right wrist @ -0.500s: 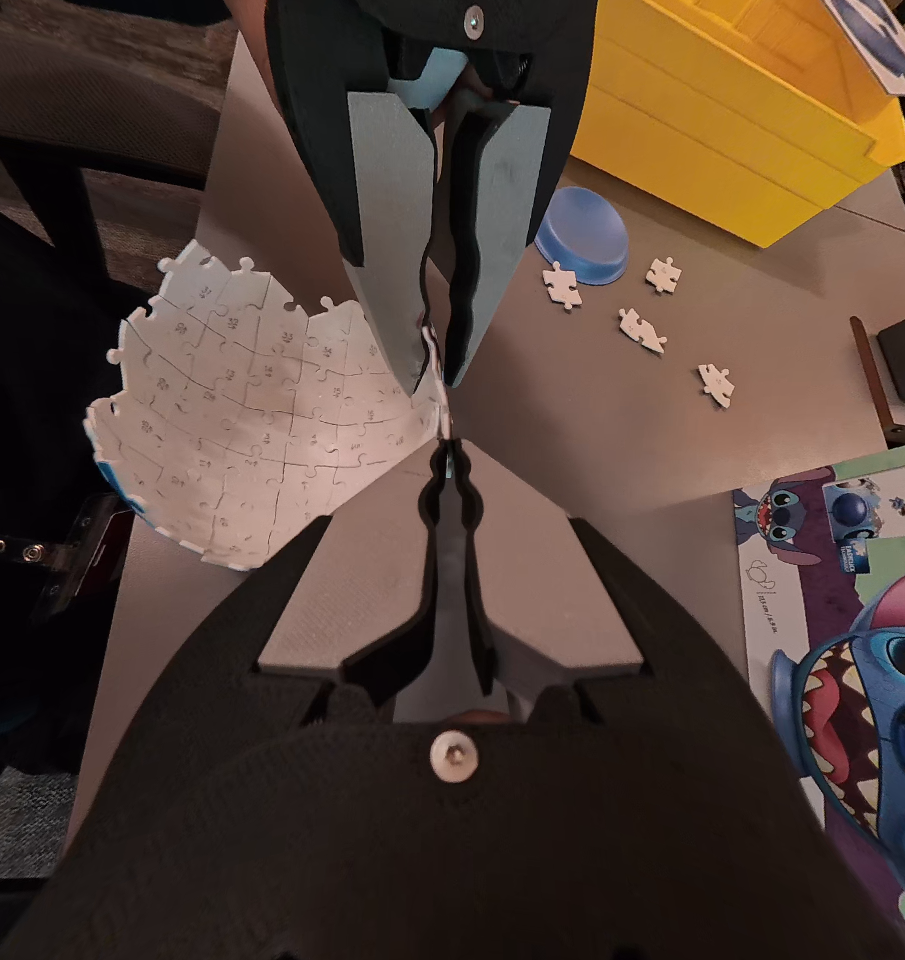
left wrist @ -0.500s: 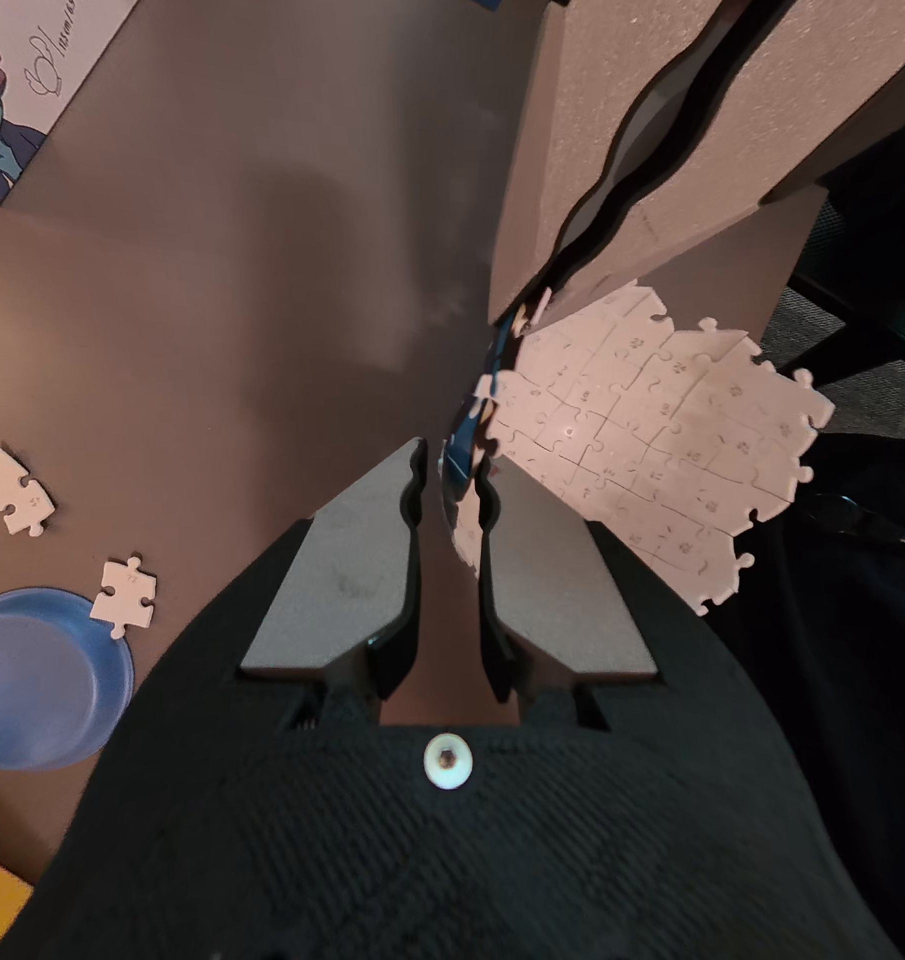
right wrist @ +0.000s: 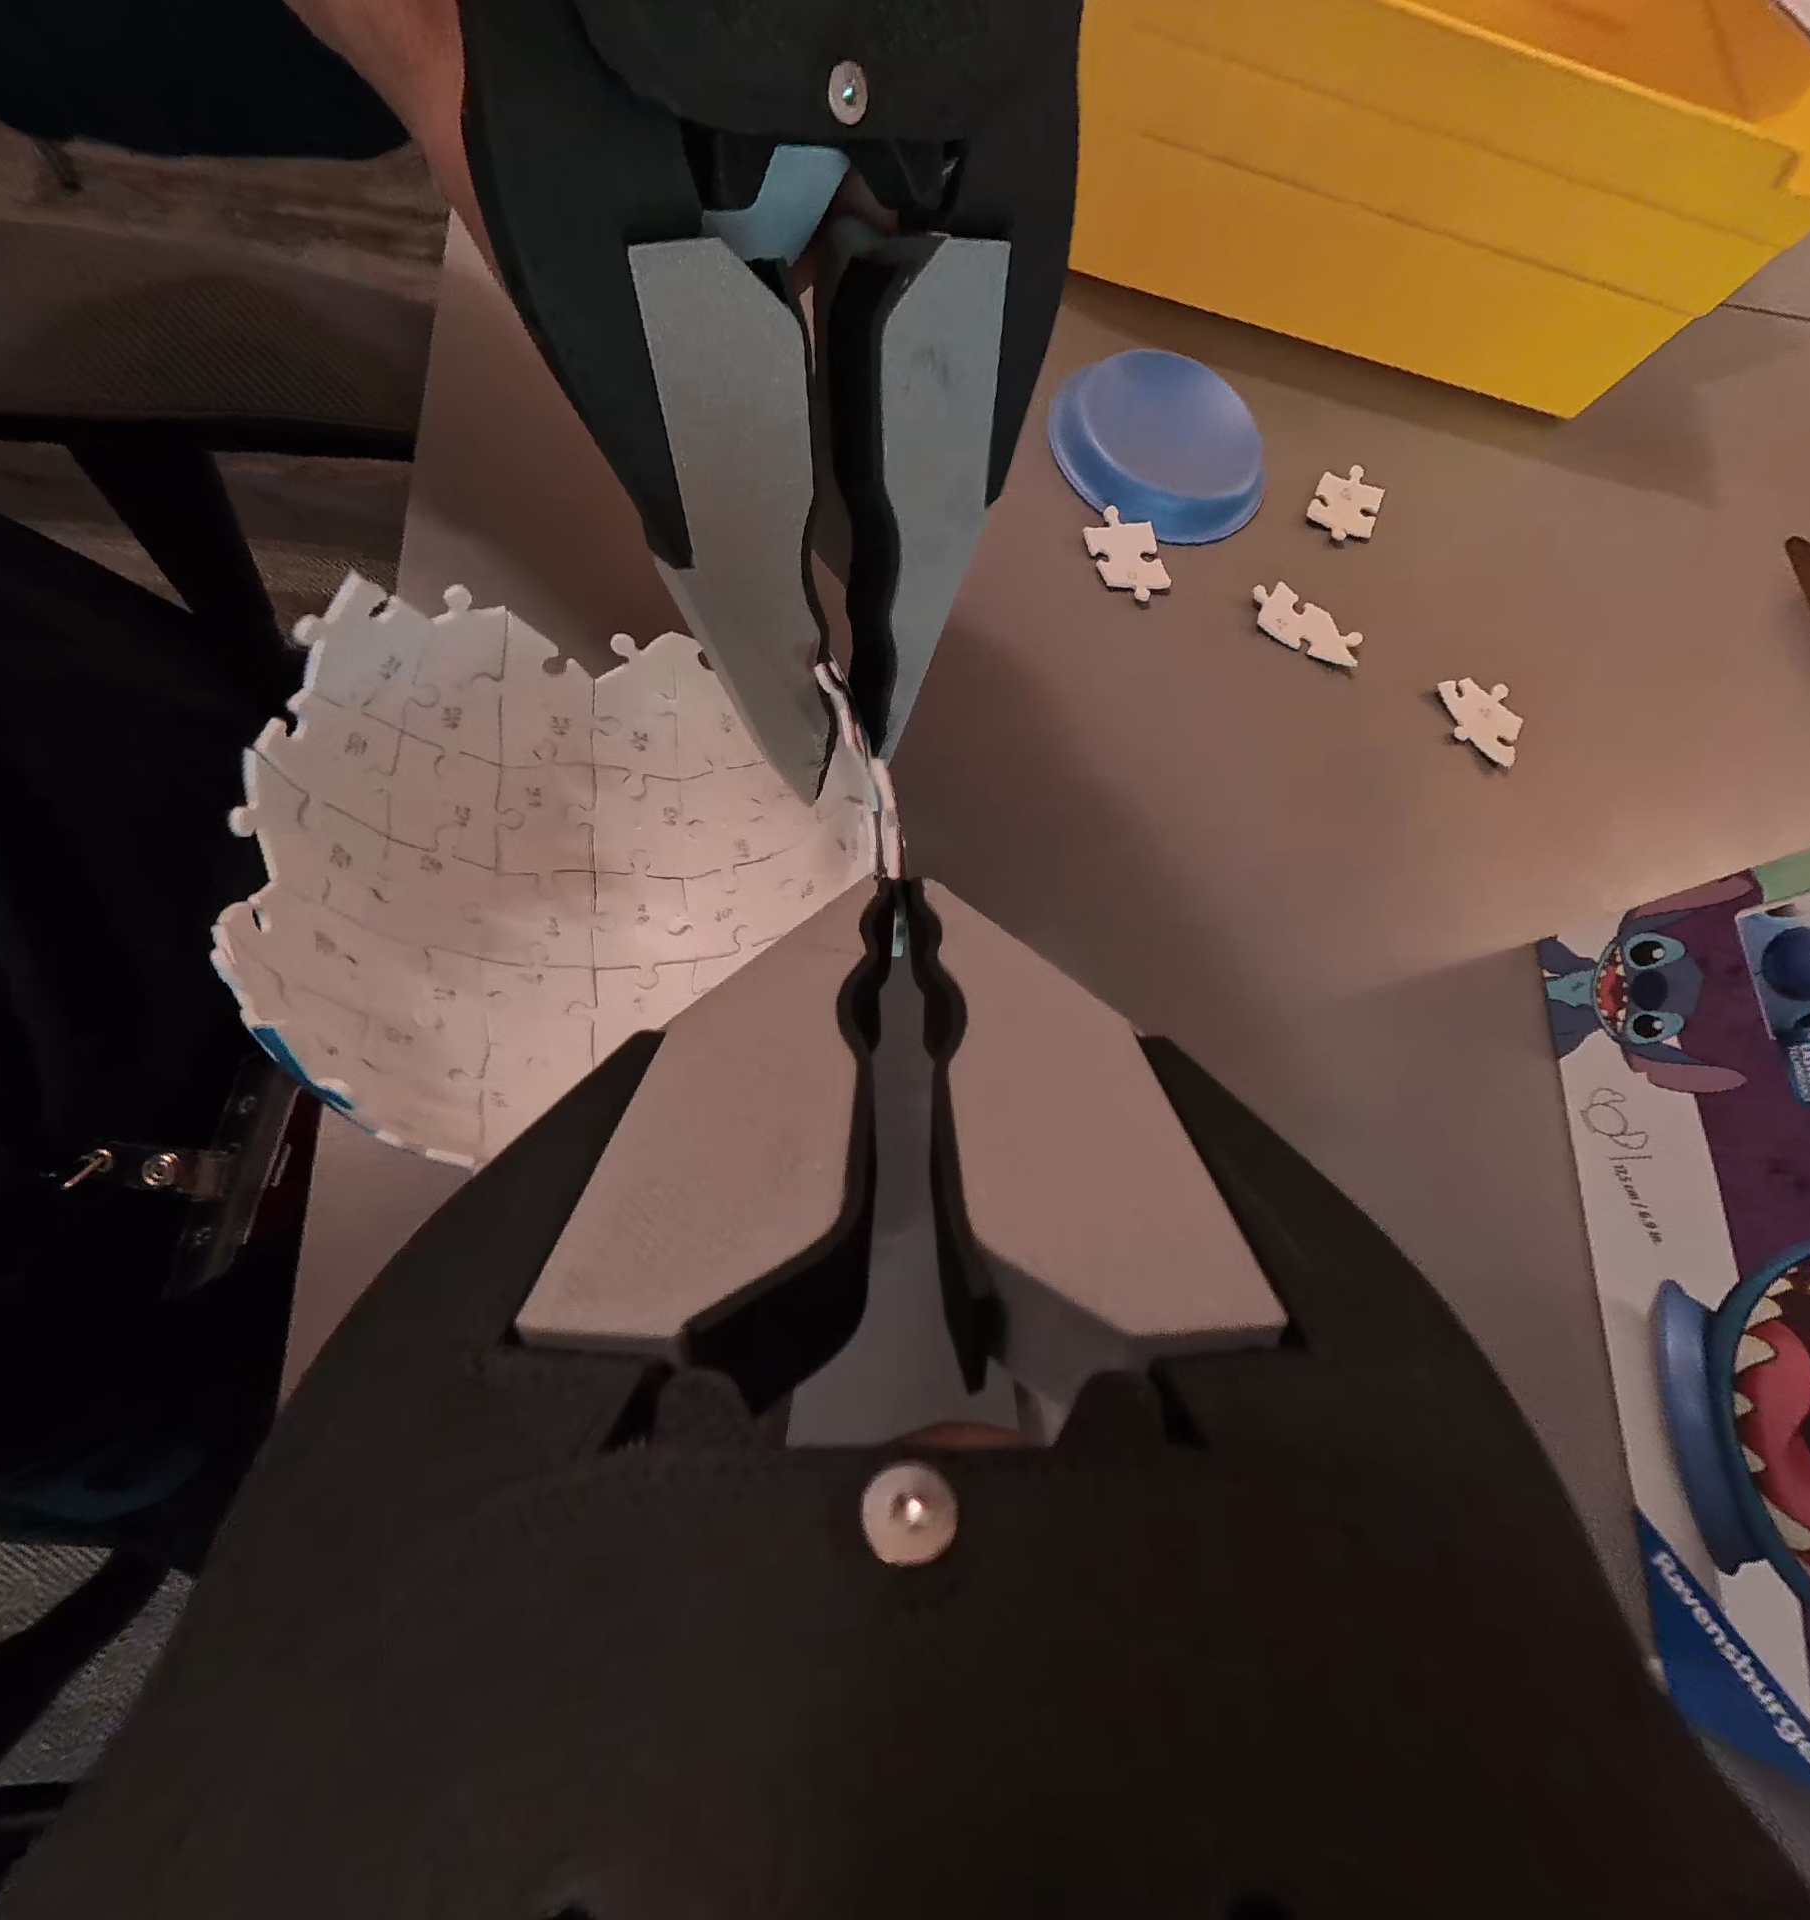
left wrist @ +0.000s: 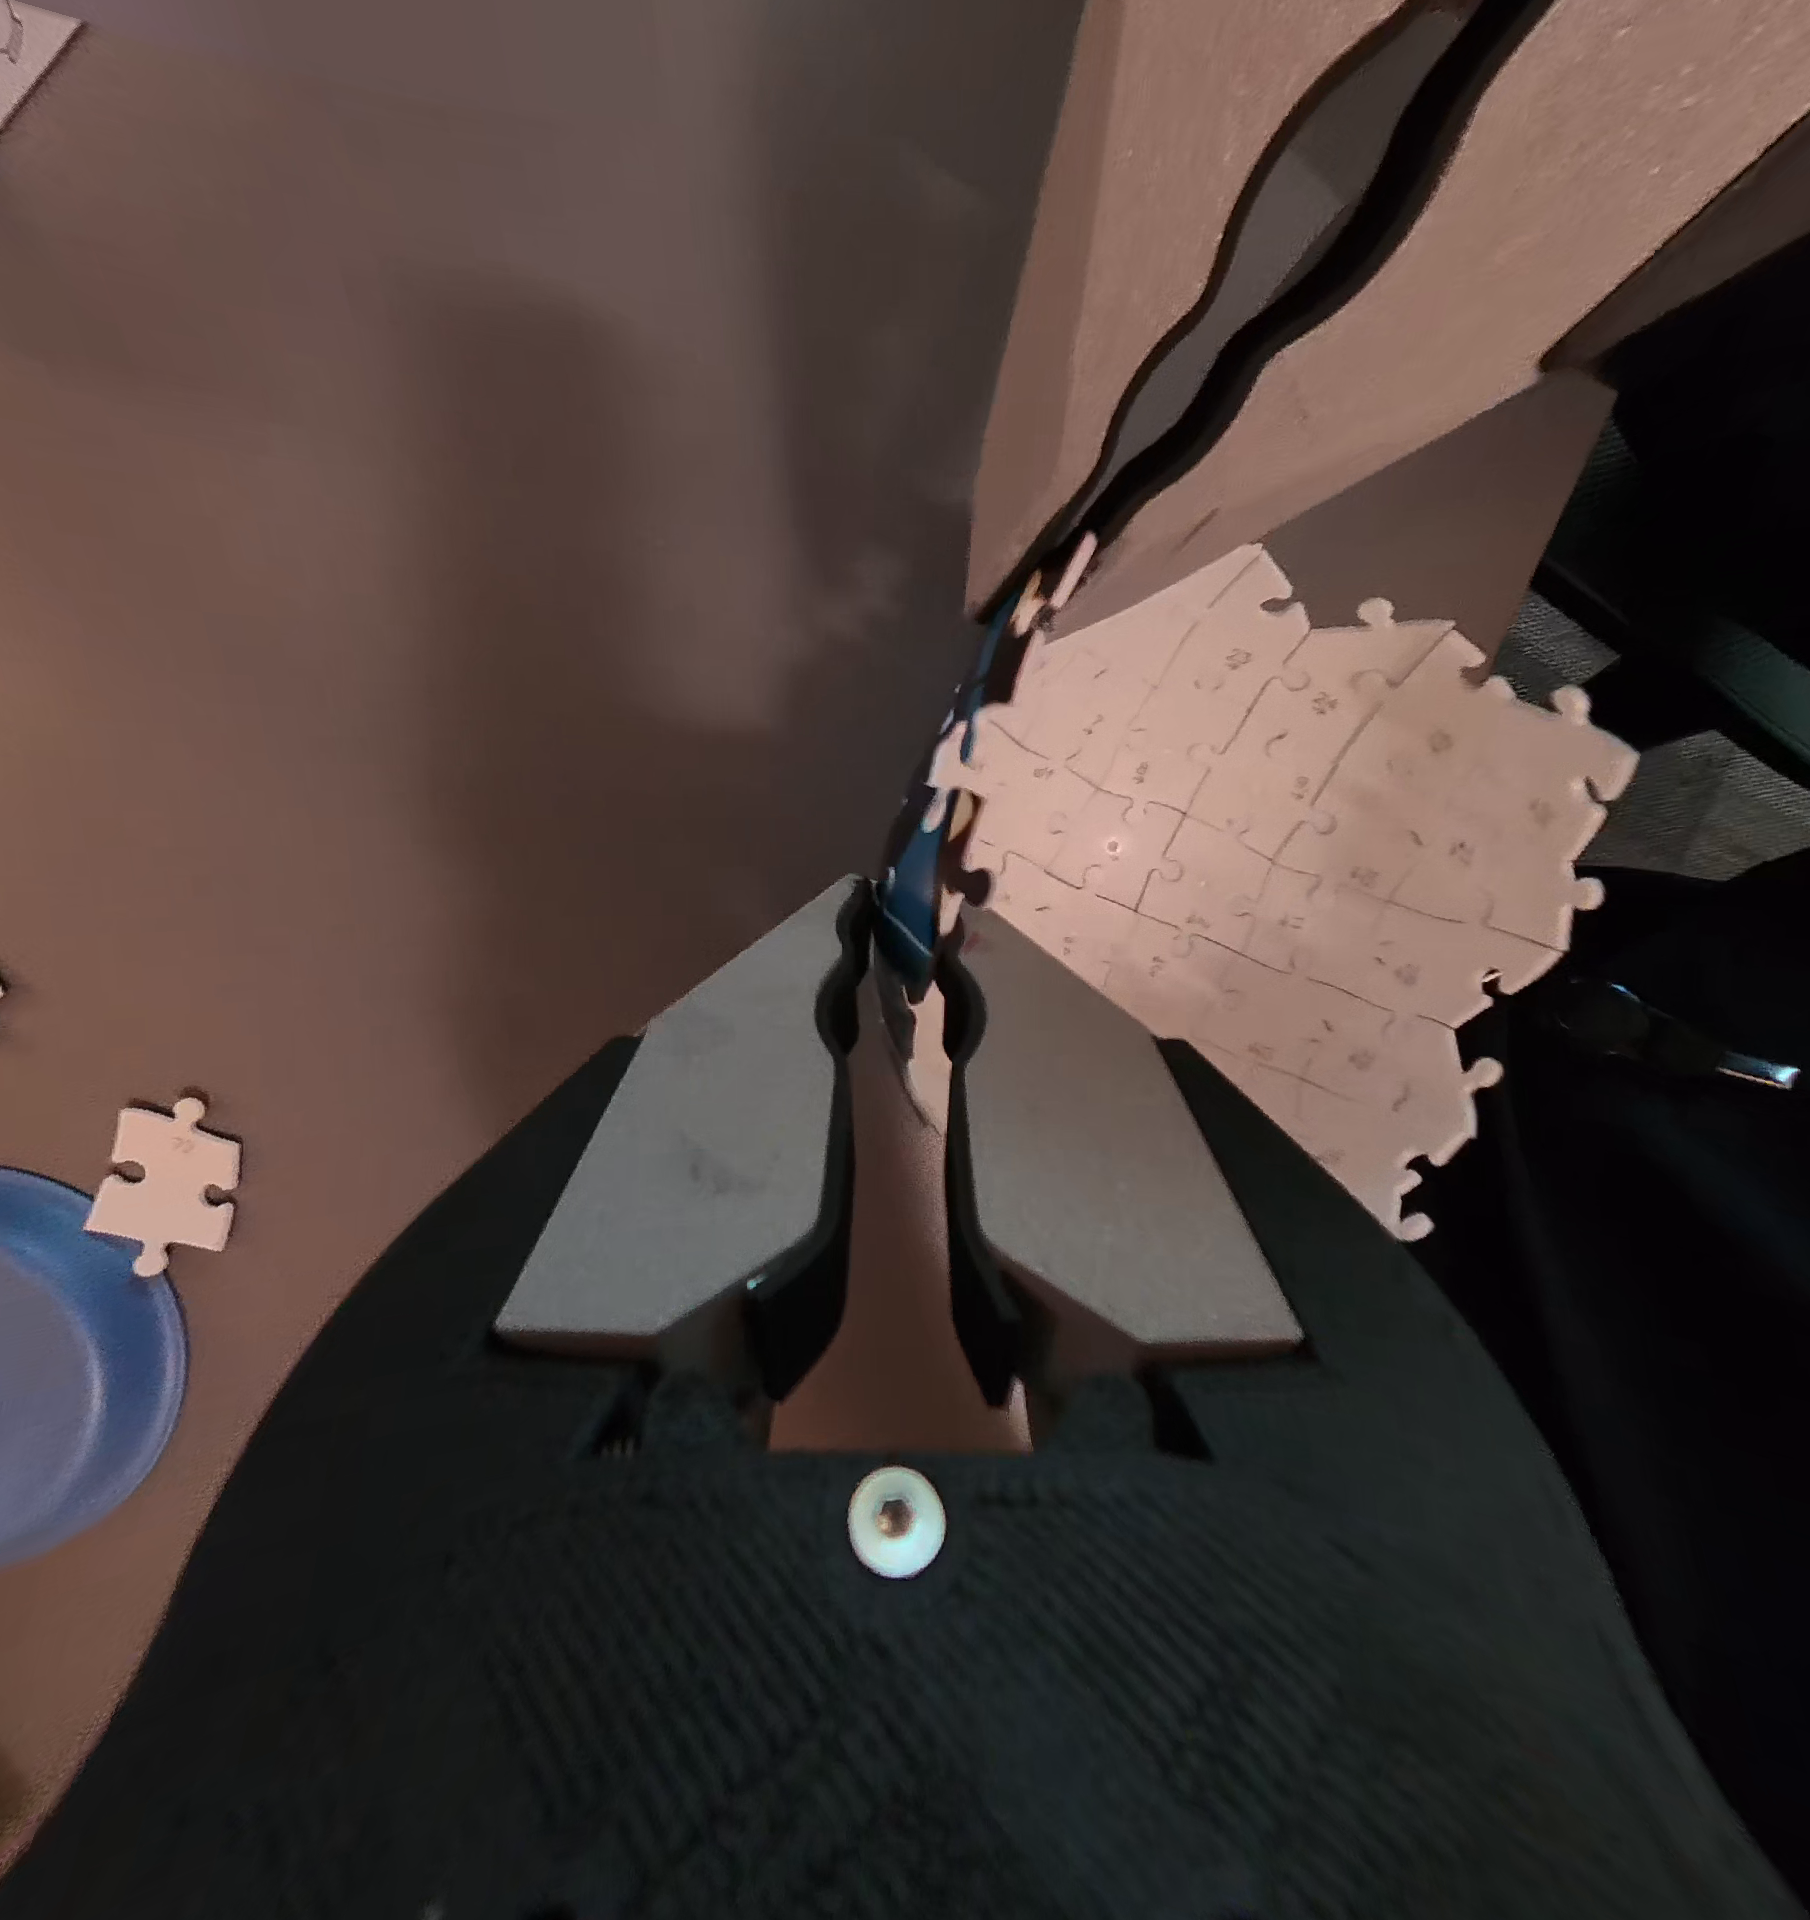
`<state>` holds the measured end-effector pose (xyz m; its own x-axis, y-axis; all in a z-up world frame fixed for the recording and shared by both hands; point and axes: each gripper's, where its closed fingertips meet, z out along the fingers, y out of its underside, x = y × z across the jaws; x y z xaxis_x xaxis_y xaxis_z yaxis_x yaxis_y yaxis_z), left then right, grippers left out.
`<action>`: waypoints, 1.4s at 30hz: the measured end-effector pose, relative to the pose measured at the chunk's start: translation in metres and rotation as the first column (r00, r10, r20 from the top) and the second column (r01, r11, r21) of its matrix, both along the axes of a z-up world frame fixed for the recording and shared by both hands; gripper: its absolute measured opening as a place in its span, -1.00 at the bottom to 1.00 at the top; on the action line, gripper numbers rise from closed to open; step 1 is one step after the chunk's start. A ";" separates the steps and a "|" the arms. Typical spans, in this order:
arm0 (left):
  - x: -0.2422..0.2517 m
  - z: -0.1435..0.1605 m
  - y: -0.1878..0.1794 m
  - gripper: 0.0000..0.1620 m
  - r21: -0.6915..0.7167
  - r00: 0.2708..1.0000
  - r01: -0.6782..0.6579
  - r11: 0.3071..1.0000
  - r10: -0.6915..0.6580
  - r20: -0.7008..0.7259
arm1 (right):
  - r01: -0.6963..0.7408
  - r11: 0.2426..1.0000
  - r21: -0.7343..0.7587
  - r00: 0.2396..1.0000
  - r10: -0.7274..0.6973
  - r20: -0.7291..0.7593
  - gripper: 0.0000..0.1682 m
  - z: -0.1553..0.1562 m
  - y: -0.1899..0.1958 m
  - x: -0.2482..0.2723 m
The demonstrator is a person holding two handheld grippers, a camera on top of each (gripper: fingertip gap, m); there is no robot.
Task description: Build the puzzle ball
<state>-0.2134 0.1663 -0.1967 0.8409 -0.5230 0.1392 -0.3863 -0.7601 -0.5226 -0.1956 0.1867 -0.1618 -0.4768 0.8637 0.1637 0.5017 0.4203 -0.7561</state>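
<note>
The puzzle ball is a half-built curved shell [right wrist: 485, 862] of white-backed pieces, held in the air over the table's left edge. It also shows in the left wrist view [left wrist: 1296, 831], with a blue printed outside at its rim. My left gripper [left wrist: 901, 951] is shut on the shell's rim, and comes down from the top in the right wrist view [right wrist: 844, 748]. My right gripper [right wrist: 896, 894] is shut on the same rim just below it, tip to tip. It shows at the top right of the left wrist view [left wrist: 1036, 597]. I cannot tell whether the piece in it is loose.
Several loose pieces [right wrist: 1306, 623] lie on the brown table beside a blue dish [right wrist: 1155, 457]; one piece [left wrist: 168, 1179] touches the dish [left wrist: 39, 1371]. A yellow bin [right wrist: 1400, 177] stands behind. A picture box lid [right wrist: 1711, 1195] lies at the right. A chair and a person's dark clothing are left.
The left gripper has shifted slightly, so the table slid in its view. Both grippers still grip the shell's rim, which has barely moved.
</note>
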 end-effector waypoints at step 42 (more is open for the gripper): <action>-0.007 -0.006 0.004 -0.83 -0.053 0.997 -0.034 0.998 0.038 0.064 | 0.055 0.996 -0.073 0.997 -0.051 0.054 -1.00 -0.013 0.002 -0.011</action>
